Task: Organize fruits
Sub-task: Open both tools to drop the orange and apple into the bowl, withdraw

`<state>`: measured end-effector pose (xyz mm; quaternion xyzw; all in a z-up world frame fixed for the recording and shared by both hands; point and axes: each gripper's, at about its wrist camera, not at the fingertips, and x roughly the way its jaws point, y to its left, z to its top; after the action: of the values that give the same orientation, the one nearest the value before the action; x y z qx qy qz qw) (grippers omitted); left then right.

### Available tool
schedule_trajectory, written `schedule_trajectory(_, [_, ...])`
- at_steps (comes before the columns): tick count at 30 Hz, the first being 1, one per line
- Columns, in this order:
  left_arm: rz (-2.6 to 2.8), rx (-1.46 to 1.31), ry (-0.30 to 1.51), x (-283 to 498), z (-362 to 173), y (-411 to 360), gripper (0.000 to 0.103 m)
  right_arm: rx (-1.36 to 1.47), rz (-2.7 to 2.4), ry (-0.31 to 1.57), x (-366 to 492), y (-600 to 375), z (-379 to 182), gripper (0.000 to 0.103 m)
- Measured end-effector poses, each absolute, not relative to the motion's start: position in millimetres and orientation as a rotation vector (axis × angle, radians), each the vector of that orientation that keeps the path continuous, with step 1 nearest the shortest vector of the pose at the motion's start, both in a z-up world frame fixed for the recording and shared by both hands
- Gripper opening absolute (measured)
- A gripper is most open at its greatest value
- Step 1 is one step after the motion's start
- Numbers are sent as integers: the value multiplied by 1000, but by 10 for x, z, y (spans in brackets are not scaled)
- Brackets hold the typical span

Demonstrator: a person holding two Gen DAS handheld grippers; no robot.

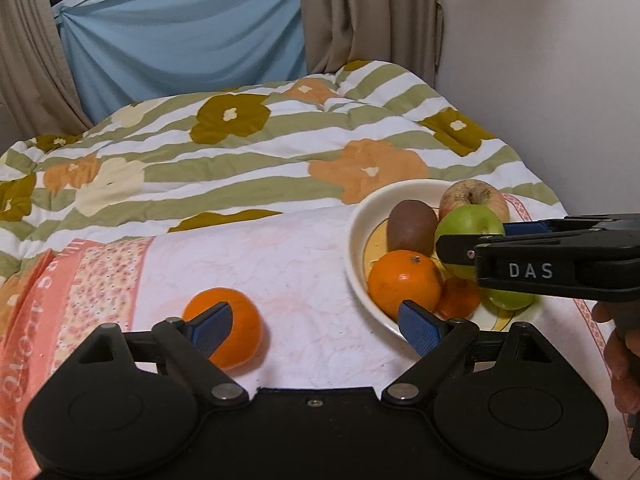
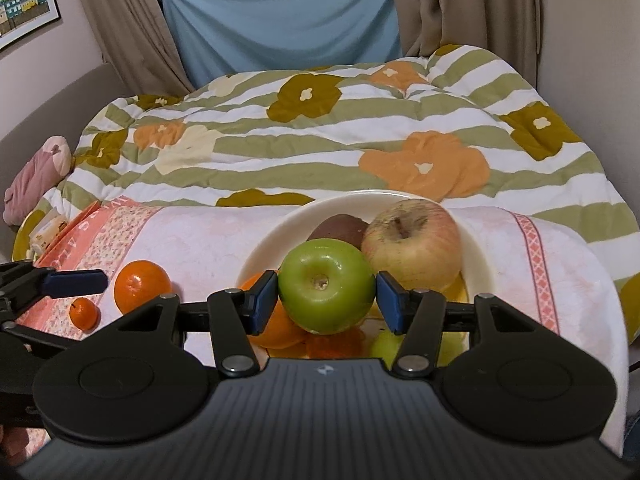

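I am looking across a bed under a quilted cover with olive stripes and orange and brown flowers [image 2: 304, 148], with beige curtains and a pale blue sheet hung at the window behind. A white and pink patterned towel [image 1: 280, 264] is spread on the near end of the bed, and the fruit sits on it.

On the towel stands a shallow cream ceramic bowl [image 2: 276, 232]. Inside it I see a brown oval kiwi [image 1: 412, 230], a yellowish-red apple [image 2: 414, 242], a large round orange [image 1: 404, 284] and a smaller orange fruit [image 1: 459, 298] tucked beside it, with another green fruit low at the bowl's near side.

My right gripper [image 2: 327, 298] is over the bowl, its blue pads clamped on either side of a glossy green apple [image 2: 326, 284], stem hollow facing me. From the left wrist view that apple sits above the other fruit in the bowl.

My left gripper [image 1: 316, 326] has its fingers spread wide with nothing between them. A round orange tangerine [image 1: 228, 334] lies on the towel just behind the left finger, well apart from the bowl. In the right wrist view a tiny orange fruit [image 2: 84, 313] lies near it.
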<state>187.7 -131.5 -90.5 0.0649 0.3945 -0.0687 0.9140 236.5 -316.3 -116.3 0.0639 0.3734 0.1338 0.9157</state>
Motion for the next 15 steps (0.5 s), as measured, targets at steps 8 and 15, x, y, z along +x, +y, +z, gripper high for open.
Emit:
schedule_trajectory(8, [-114,125,814,1834,-893,-1235,92,101,260,771,2437,-3104,-1203,69])
schedule_trajectory(15, [-78,123,806,1765,-924,-1205,92,82,251,694,2303,-3139,-1080,103])
